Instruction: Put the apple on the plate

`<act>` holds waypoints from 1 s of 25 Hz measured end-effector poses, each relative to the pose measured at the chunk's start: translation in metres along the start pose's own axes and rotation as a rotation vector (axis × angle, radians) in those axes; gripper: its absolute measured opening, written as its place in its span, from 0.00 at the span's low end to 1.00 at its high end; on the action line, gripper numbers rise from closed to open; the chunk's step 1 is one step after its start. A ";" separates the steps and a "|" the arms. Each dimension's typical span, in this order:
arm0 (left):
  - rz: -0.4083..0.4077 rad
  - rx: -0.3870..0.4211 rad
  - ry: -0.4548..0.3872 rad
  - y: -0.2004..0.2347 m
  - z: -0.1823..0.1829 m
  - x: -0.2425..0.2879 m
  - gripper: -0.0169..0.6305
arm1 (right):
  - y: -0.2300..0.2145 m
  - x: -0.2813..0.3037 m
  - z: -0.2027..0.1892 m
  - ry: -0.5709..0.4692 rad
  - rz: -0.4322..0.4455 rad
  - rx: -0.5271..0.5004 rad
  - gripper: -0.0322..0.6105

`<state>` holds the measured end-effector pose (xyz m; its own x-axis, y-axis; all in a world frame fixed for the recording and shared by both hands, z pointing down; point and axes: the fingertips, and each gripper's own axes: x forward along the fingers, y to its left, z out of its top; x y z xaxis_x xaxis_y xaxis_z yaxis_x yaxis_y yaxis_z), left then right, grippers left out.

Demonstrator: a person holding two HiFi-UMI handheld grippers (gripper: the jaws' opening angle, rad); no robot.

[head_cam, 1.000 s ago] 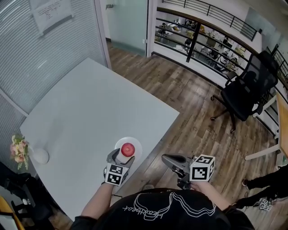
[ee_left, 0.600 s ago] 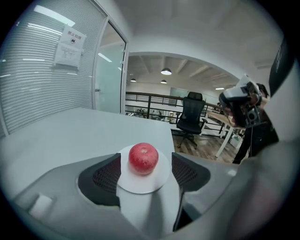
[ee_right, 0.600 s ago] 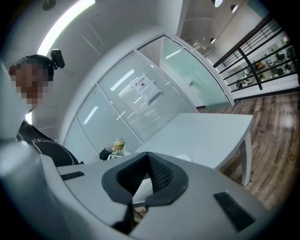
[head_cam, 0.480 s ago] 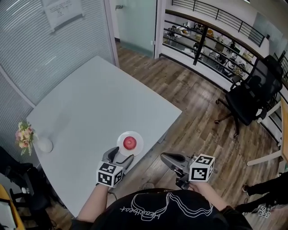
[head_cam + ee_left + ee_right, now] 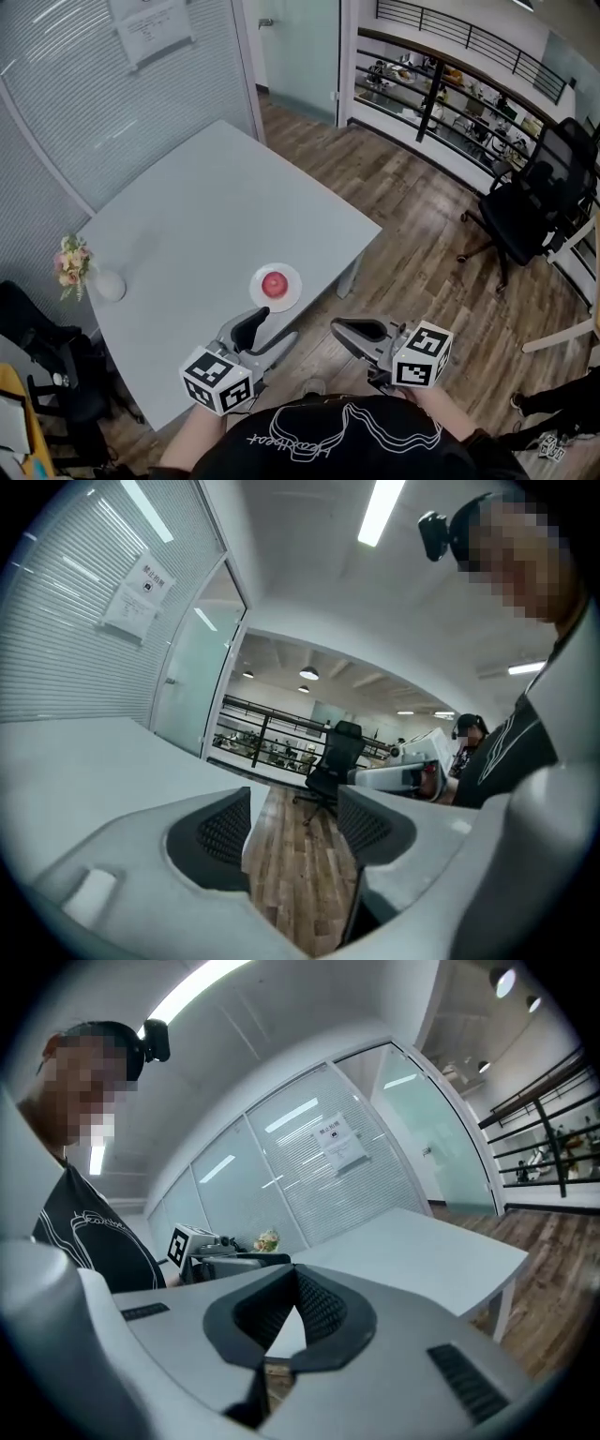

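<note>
I hold the left gripper (image 5: 272,329) released and empty, its jaws just narrowed; the right gripper (image 5: 343,328) is clenched. The apple (image 5: 275,282) rests on the plate (image 5: 292,296), with the flower vase (image 5: 105,285) well apart.

No words can be read here. A white paper sheet (image 5: 150,23) hangs on the glass wall with the blinds. It has dark lines of print, but they are too small to read. The person's black shirt has a white scribbly print (image 5: 323,433) that may be letters, but I cannot tell which. The left cube (image 5: 217,380) and the right cube (image 5: 422,354) show only black and white squares.
</note>
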<state>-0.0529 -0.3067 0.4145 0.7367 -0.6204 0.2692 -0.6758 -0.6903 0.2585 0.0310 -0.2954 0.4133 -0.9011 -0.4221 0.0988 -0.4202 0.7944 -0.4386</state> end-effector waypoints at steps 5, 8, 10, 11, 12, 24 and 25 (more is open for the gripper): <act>-0.091 -0.017 -0.050 -0.045 0.016 -0.014 0.34 | 0.028 -0.015 0.009 -0.043 0.063 0.015 0.06; -0.086 0.015 -0.061 -0.061 0.018 -0.019 0.19 | 0.040 -0.023 0.012 -0.056 0.090 0.012 0.06; -0.086 0.013 -0.071 -0.070 0.017 -0.021 0.12 | 0.045 -0.028 0.012 -0.060 0.099 0.002 0.06; -0.089 0.002 -0.074 -0.075 0.015 -0.023 0.10 | 0.048 -0.031 0.010 -0.060 0.103 -0.003 0.06; -0.092 -0.010 -0.077 -0.078 0.013 -0.024 0.09 | 0.052 -0.033 0.008 -0.059 0.110 -0.004 0.06; -0.084 -0.004 -0.076 -0.108 0.000 -0.033 0.05 | 0.073 -0.049 -0.010 -0.061 0.121 0.003 0.06; -0.082 -0.003 -0.074 -0.109 -0.001 -0.033 0.05 | 0.073 -0.050 -0.011 -0.062 0.120 0.005 0.06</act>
<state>-0.0035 -0.2112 0.3782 0.7891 -0.5881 0.1774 -0.6134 -0.7385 0.2798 0.0441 -0.2114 0.3858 -0.9366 -0.3503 -0.0103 -0.3088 0.8389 -0.4482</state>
